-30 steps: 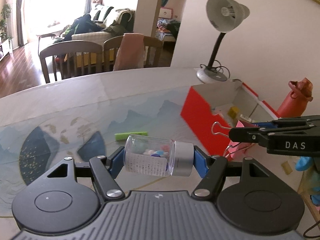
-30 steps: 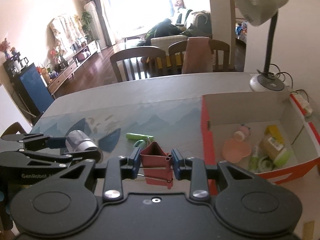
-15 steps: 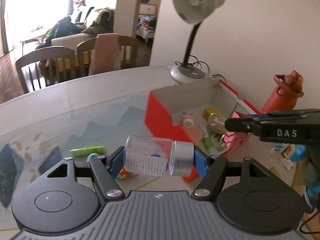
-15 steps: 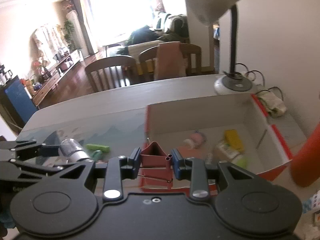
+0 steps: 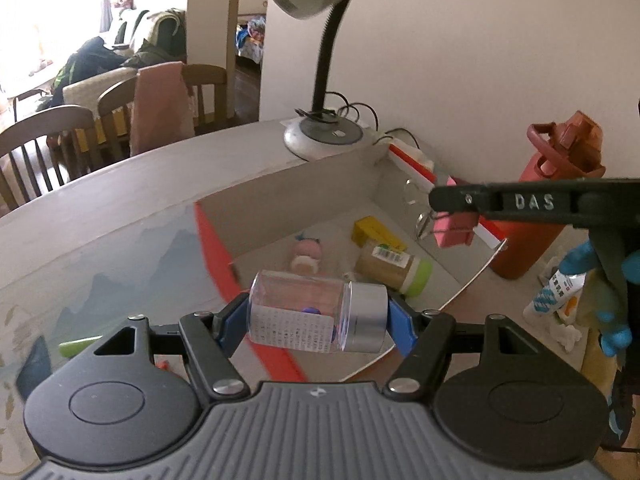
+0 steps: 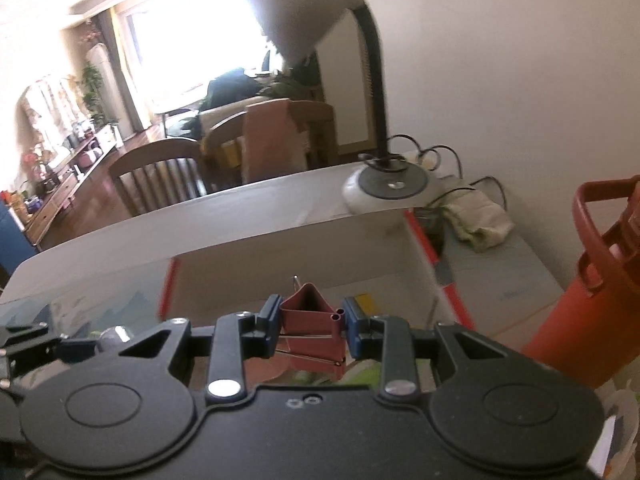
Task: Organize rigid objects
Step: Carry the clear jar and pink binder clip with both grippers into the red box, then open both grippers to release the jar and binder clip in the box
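Jar (image 5: 316, 312), clear with a silver cap, lies crosswise between the jaws of my left gripper (image 5: 316, 318), clenched end to end on it; it hangs over the near red wall of the open box (image 5: 280, 200). Binder clip (image 6: 314, 320), dark red, is pinched in the jaws of my right gripper (image 6: 310, 322), over the box's interior (its wire handles point back toward the camera).

To do this step well, I judge that I should bring each load beyond the near wall, lower it close to the box floor, and only then let the jaws part, so the jar does not roll or strike what lies below.

Ahead of the left jaws, inside the box: a tan bottle with a green cap (image 5: 394, 270), a yellow block (image 5: 374, 232) and a small pink item (image 5: 306, 254); free floor is limited. Lamp (image 5: 324, 136) stands beyond the far wall, its shade overhanging. Red flask (image 6: 592, 292) stands right of the right jaws, near enough to knock. A green stick (image 5: 76, 347) remains on the tabletop (image 5: 120, 208), left of the left jaws.
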Demonstrator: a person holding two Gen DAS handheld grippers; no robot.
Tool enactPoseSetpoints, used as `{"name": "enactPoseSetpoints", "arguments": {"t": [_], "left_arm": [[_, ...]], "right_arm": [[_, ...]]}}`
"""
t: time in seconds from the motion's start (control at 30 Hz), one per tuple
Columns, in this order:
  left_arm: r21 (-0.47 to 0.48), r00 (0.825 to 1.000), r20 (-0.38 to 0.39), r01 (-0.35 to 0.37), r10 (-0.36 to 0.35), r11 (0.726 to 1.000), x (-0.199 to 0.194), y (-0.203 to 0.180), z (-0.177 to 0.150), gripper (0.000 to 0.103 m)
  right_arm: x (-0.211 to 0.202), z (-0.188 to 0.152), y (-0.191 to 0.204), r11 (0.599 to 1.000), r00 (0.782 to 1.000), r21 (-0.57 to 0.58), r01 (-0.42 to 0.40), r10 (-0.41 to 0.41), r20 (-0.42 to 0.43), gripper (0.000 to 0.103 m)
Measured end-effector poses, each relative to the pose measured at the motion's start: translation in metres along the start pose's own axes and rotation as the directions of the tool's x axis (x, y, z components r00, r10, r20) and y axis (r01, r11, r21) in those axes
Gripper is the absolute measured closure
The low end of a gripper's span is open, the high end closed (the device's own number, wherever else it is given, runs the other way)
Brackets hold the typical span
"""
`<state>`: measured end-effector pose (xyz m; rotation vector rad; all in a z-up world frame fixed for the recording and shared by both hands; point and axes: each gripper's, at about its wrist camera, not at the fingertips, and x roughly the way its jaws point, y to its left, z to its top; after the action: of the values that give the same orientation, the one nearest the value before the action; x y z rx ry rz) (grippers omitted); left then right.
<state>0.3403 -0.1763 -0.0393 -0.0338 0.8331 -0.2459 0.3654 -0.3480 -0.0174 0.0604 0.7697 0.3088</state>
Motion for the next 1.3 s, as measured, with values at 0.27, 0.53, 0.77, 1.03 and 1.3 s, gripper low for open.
{"name": "enactPoseSetpoints", "arguments": {"t": [0.27,0.53,0.77,1.03,1.3], "left_arm": [[0.057,0.997,-0.065,-0.027,0.030,0.998,0.049,-0.029,0.017,0.033],[0.033,0.989,-0.132,-0.064,0.068,0.997,0.094,-0.031,0.025,0.033],[0.009,0.979,-0.183,-0.091,0.091,0.996,0.120,-0.030,0.026,0.033],[-0.002,0.969,-0.223,-0.112,0.109,0.994,0.138,-0.029,0.022,0.033],[-0.024,0.947,-0.307,-0.106,0.094,0.994,0.155,-0.026,0.022,0.033]], "right_arm": [[0.037,0.007,-0.024,1.000,0.998,0.017,0.024,-0.023,-0.051,0.072],[0.078,0.011,-0.031,0.999,0.994,-0.006,0.038,-0.038,-0.098,0.072],[0.105,0.014,-0.026,0.999,0.991,-0.042,0.012,-0.017,-0.130,0.072],[0.122,0.004,-0.019,0.997,0.985,-0.079,-0.012,-0.002,-0.175,0.071],[0.122,0.005,-0.016,0.994,0.983,-0.103,-0.032,0.013,-0.184,0.070]]}}
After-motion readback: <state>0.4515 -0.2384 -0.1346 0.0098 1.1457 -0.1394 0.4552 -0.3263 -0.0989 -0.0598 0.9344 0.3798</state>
